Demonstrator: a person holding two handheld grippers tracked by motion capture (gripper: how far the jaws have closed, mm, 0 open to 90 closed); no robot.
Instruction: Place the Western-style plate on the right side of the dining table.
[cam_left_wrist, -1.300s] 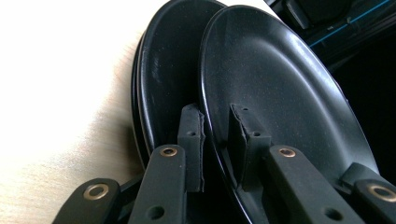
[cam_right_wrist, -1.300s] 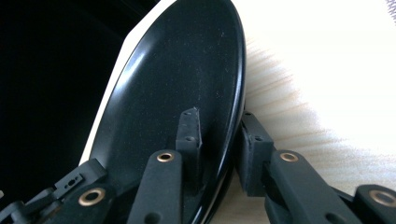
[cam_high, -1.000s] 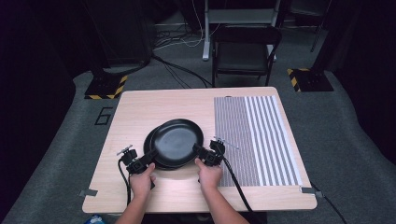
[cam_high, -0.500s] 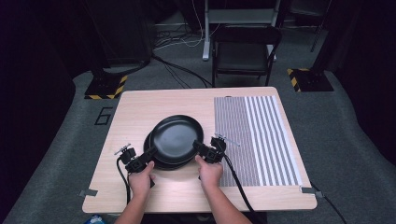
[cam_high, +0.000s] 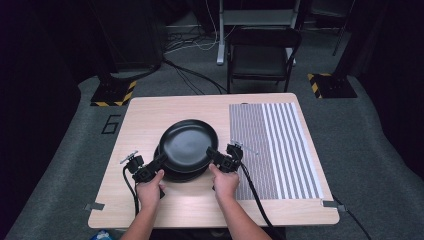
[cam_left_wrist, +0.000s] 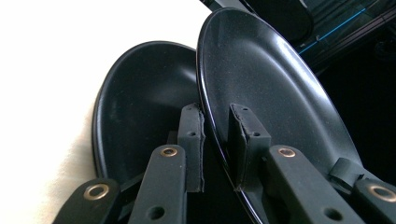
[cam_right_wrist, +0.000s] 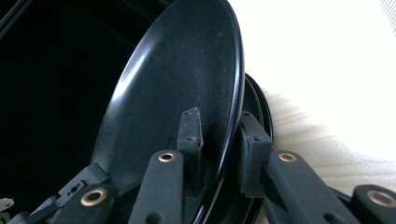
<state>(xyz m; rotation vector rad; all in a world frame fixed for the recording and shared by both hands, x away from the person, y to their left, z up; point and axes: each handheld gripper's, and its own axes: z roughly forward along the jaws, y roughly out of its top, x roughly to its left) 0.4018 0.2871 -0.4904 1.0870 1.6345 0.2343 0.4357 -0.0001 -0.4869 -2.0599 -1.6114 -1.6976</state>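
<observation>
Both grippers clamped on top black plate (cam_high: 189, 144): left gripper (cam_high: 159, 162) on its L rim, right gripper (cam_high: 214, 154) on R rim. Plate lifted, tilted, just above lower plate (cam_left_wrist: 135, 121) on table (cam_high: 150, 112). Step: unstacking. Next, likely: lift clear evenly, keep level, set down beside.

The upper plate (cam_high: 188, 144) sits over a lower plate (cam_high: 172, 175), left of the striped mat (cam_high: 275, 150).
</observation>
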